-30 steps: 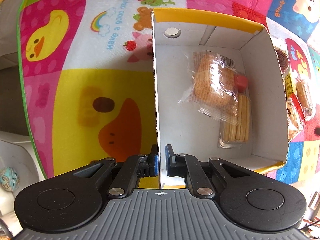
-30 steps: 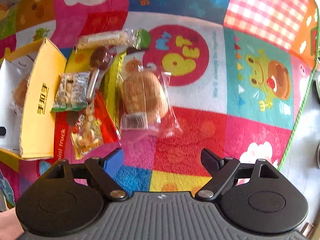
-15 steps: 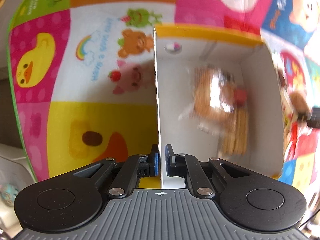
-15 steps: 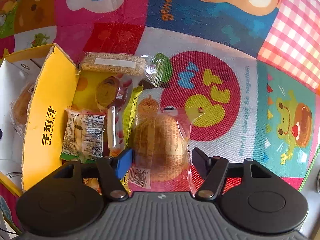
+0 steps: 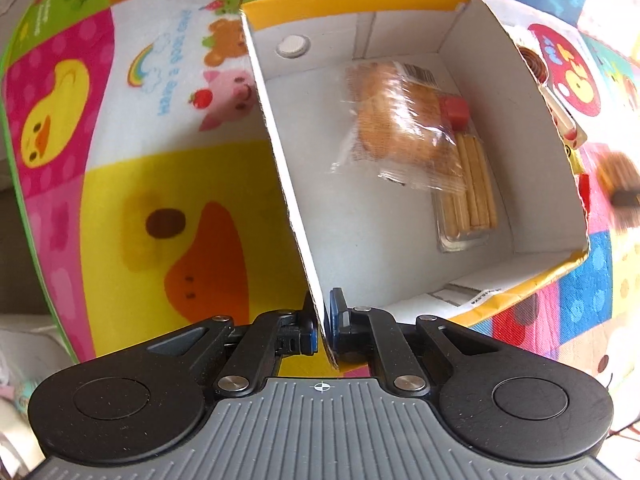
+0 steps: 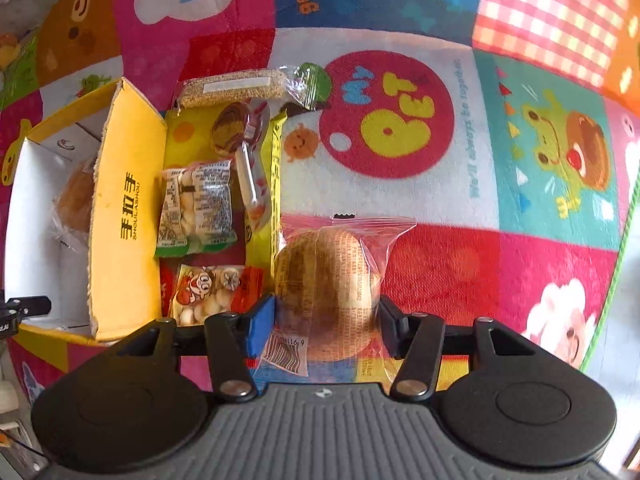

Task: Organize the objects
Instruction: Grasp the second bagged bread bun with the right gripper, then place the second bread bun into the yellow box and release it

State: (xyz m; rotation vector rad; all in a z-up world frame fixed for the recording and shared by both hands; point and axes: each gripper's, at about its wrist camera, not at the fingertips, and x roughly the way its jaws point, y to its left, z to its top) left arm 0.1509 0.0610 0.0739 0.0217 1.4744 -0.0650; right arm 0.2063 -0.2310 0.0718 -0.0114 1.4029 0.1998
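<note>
My left gripper (image 5: 322, 328) is pinched tight on the side wall of the box (image 5: 288, 184); ahead of it inside lie a wrapped pastry (image 5: 400, 120) and a pack of biscuit sticks (image 5: 472, 192). My right gripper (image 6: 326, 322) has just been closing and its pads now press both sides of a bagged bun (image 6: 326, 280) on the play mat (image 6: 500, 260). To its left lie a peanut packet (image 6: 196, 204) and a candy bag (image 6: 212, 292).
</note>
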